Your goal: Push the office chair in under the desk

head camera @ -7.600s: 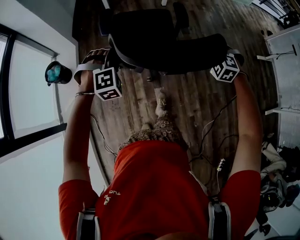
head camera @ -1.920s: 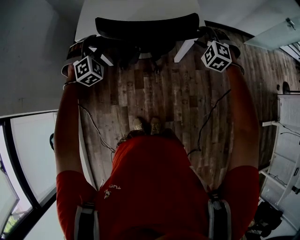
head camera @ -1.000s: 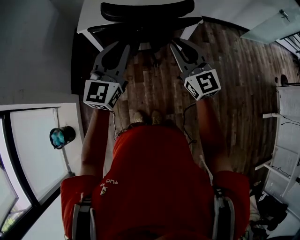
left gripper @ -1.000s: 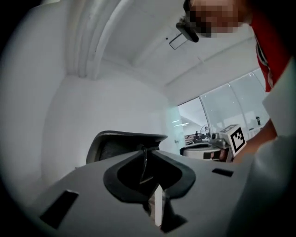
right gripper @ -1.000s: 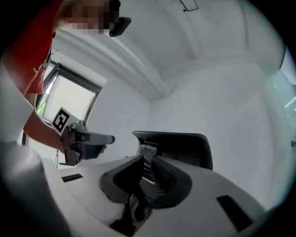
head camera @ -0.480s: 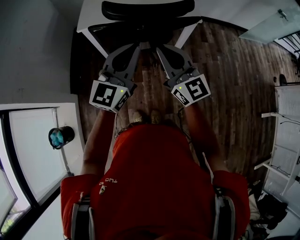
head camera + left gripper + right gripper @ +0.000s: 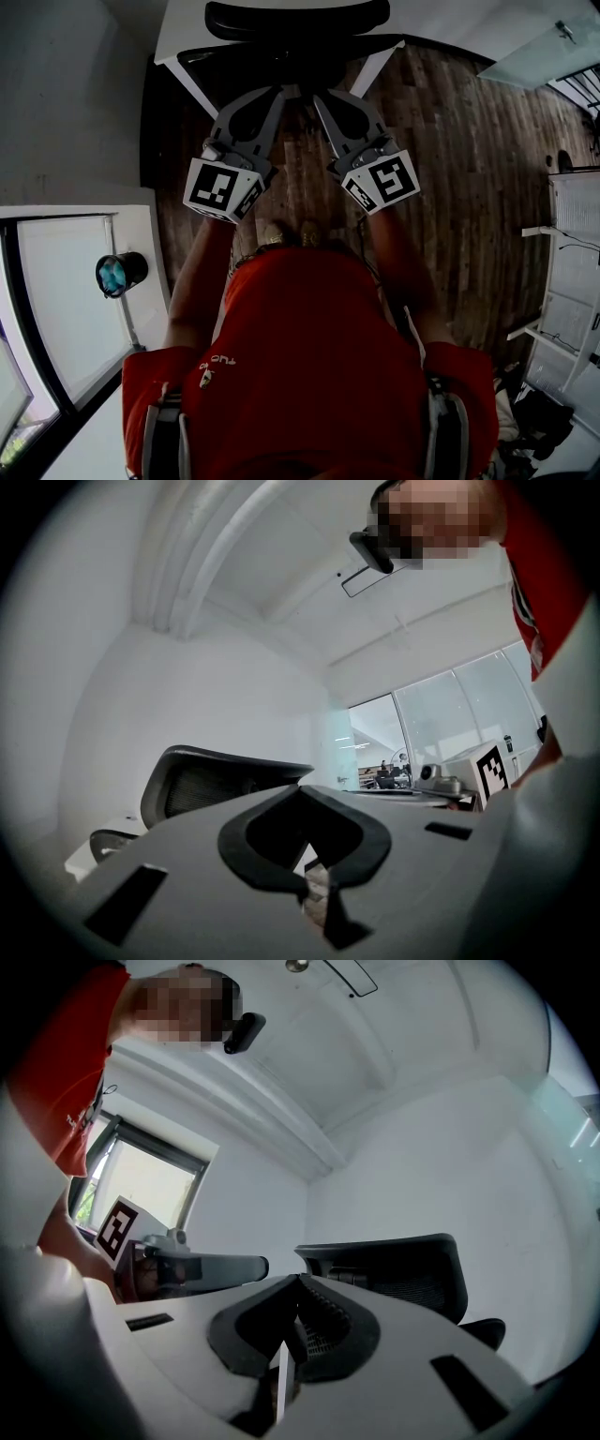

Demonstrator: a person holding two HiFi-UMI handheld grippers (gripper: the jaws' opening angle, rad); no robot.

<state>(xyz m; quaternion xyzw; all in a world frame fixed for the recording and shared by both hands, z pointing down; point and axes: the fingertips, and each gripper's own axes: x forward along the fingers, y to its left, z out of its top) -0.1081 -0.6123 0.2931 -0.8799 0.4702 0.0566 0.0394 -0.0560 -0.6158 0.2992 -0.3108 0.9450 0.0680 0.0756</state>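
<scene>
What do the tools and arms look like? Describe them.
The left tool and right tool are grey, tapering plastic with dark-lined jaws. Each carries a white cube with black square markers. The shirt is red and short-sleeved.

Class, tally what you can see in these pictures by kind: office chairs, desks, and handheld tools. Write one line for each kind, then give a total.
Office chair: 1
Desk: 1
Handheld tools: 2, the left tool and the right tool, both shut on nothing
Total: 4
</scene>
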